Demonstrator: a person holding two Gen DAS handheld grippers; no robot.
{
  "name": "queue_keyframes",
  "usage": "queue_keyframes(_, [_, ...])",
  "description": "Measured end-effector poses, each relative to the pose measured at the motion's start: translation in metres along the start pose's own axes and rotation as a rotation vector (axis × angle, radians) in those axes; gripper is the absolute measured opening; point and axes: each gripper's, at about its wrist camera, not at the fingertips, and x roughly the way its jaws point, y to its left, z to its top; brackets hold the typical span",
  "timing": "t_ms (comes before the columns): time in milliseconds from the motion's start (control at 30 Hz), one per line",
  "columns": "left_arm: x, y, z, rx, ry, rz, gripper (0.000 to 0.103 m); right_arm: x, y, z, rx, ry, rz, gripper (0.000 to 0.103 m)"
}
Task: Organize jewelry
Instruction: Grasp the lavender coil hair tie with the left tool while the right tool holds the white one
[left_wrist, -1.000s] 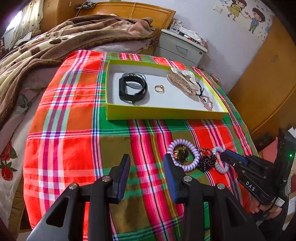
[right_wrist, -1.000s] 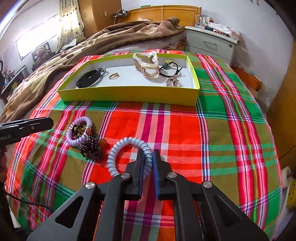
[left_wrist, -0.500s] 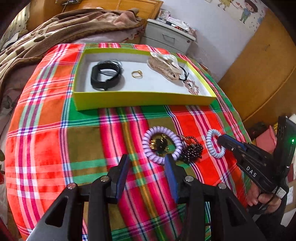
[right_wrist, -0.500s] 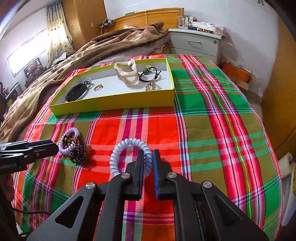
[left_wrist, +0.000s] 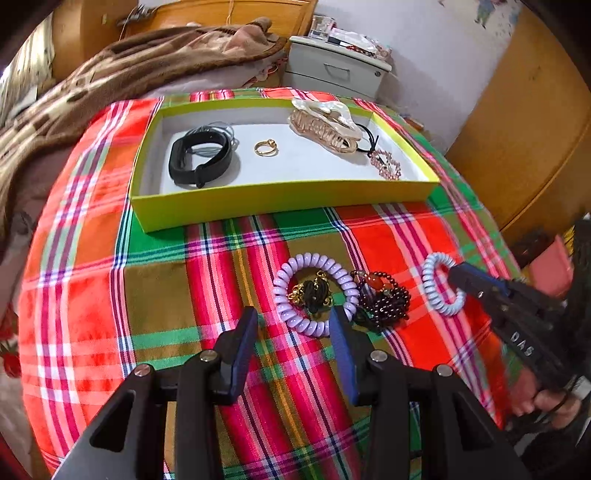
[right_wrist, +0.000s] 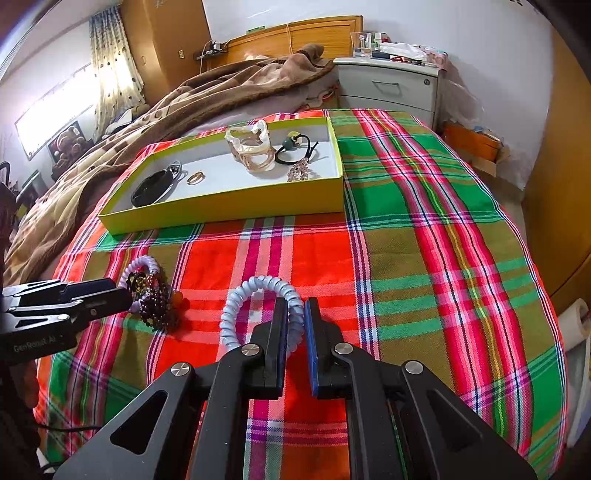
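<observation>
My right gripper (right_wrist: 295, 317) is shut on a pale blue coil band (right_wrist: 243, 295), held just above the plaid cloth; the band also shows in the left wrist view (left_wrist: 432, 284) at the right gripper's tip. My left gripper (left_wrist: 293, 325) is open and empty, just short of a lilac coil band (left_wrist: 316, 291) with a gold-and-black piece inside it. A dark red bead bracelet (left_wrist: 384, 302) lies beside it. The yellow-green tray (left_wrist: 280, 199) holds a black band (left_wrist: 199, 158), a gold ring (left_wrist: 266, 147), a beige hair claw (left_wrist: 325, 125) and a black hair tie with pink beads (left_wrist: 384, 162).
The table has a red-green plaid cloth (right_wrist: 424, 258). A bed with a brown blanket (right_wrist: 221, 96) lies behind the tray. A grey nightstand (right_wrist: 388, 85) stands at the back right, a wooden wardrobe (left_wrist: 524, 118) to the right.
My left gripper has moved right and forward toward the lilac band and beads. My right gripper has lifted the pale blue coil band slightly and stayed shut on it.
</observation>
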Motion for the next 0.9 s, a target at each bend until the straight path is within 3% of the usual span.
queue_keyframes(200, [-0.001, 0.002, 0.001, -0.003, -0.002, 0.004, 0.039, 0.000, -0.002, -0.001, 0.009, 0.001, 0.003, 0.010])
queue_keyframes(300, [0.000, 0.003, 0.001, -0.028, 0.002, -0.052, 0.026, 0.001, -0.003, -0.001, 0.011, 0.003, 0.004, 0.010])
queue_keyframes(533, [0.001, 0.007, 0.000, -0.058, 0.002, -0.086, 0.021, 0.001, -0.003, -0.002, 0.016, 0.004, 0.004, 0.010])
queue_keyframes(633, [-0.001, 0.012, 0.000, -0.092, -0.007, -0.110, 0.001, 0.001, -0.003, -0.002, 0.018, 0.004, 0.002, 0.010])
queue_keyframes(700, [-0.003, 0.013, 0.001, -0.098, -0.018, -0.098, 0.000, 0.001, -0.003, -0.002, 0.018, 0.002, 0.000, 0.010])
queue_keyframes(900, [-0.007, 0.019, -0.001, -0.131, -0.026, -0.157, 0.000, 0.001, -0.004, -0.002, 0.024, 0.001, -0.003, 0.010])
